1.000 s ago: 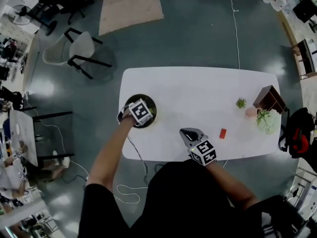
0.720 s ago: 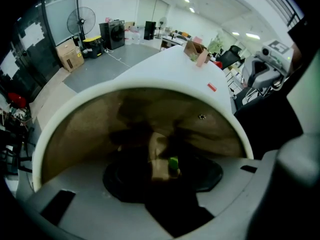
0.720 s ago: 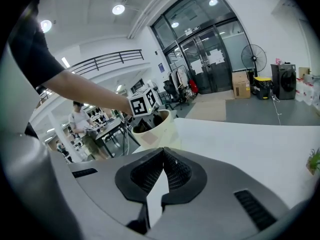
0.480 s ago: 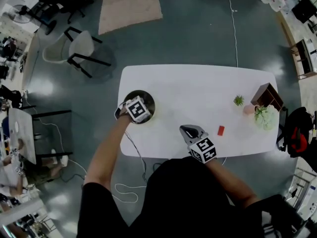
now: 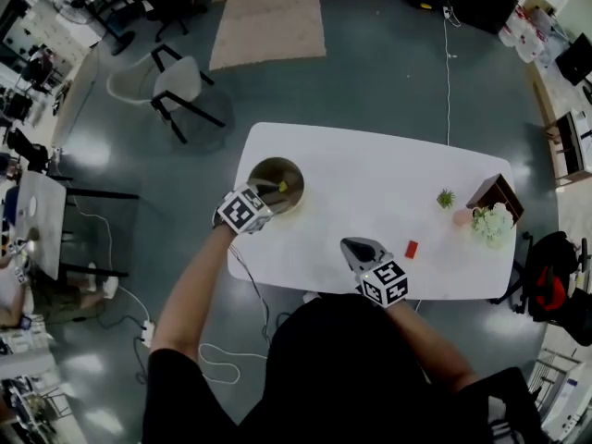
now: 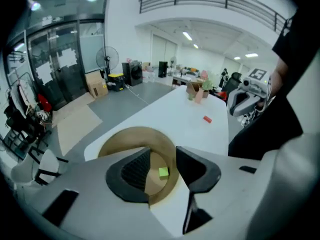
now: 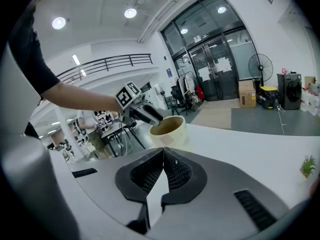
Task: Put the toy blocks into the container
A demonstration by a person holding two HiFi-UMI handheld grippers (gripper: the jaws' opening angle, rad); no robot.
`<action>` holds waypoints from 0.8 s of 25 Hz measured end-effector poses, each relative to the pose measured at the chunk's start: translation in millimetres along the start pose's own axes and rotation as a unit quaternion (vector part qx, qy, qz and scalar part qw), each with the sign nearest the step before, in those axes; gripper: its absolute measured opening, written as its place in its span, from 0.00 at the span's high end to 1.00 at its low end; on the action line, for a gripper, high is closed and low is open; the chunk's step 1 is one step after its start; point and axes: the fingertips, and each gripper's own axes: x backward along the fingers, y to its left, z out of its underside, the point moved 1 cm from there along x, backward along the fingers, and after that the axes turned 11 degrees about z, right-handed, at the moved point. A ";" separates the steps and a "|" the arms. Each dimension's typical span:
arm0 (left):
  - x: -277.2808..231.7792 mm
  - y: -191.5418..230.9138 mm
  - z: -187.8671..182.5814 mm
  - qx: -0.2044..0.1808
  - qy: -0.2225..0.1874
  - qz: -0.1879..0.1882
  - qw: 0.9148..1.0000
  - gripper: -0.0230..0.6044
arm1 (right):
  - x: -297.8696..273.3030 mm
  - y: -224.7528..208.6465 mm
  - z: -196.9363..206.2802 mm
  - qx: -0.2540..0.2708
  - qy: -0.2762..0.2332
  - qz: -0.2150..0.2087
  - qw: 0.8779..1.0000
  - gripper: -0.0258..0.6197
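Observation:
A round tan container [image 5: 277,168] stands at the white table's left end, and a green block [image 5: 283,188] lies inside it. My left gripper [image 5: 267,191] hovers over the container's near rim. In the left gripper view its jaws [image 6: 162,156] stand open and have just been closing a little, with nothing between them; the green block [image 6: 163,172] shows on the container floor below the gap. A red block [image 5: 412,249] lies on the table right of my right gripper [image 5: 351,245], which is shut and holds nothing [image 7: 163,152]. The right gripper view shows the container [image 7: 170,129] ahead.
On the white table [image 5: 370,174] at the right end stand a small green plant [image 5: 447,197], a brown wooden box [image 5: 497,195] and white flowers [image 5: 488,223]. A chair [image 5: 180,86] and a rug [image 5: 268,28] are on the floor beyond the table.
My left gripper has lifted off the container and drawn back towards me, uncovering its inside with the green block. The right gripper has shifted only slightly.

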 end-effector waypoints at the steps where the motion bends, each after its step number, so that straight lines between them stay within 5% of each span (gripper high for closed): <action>1: 9.6 -9.2 -0.8 0.001 -0.025 -0.009 1.000 0.71 | 5.5 3.6 1.4 0.005 0.000 -0.002 1.000 0.96; 6: 46.2 -71.6 -2.7 0.018 -0.171 -0.022 0.985 0.79 | 37.4 7.2 22.5 0.025 0.017 0.018 0.999 0.96; 11: 59.6 -140.3 -0.3 0.028 -0.295 -0.043 0.954 0.88 | 69.2 3.7 49.7 0.026 0.033 0.049 0.998 0.96; 15: 57.3 -185.8 -0.8 0.052 -0.390 -0.054 0.918 0.90 | 93.3 -8.0 64.6 0.026 0.043 0.077 0.996 0.96; 20: 42.0 -218.1 -0.2 0.099 -0.437 -0.070 0.891 0.95 | 132.6 -50.4 84.5 -0.008 0.045 0.152 0.987 0.96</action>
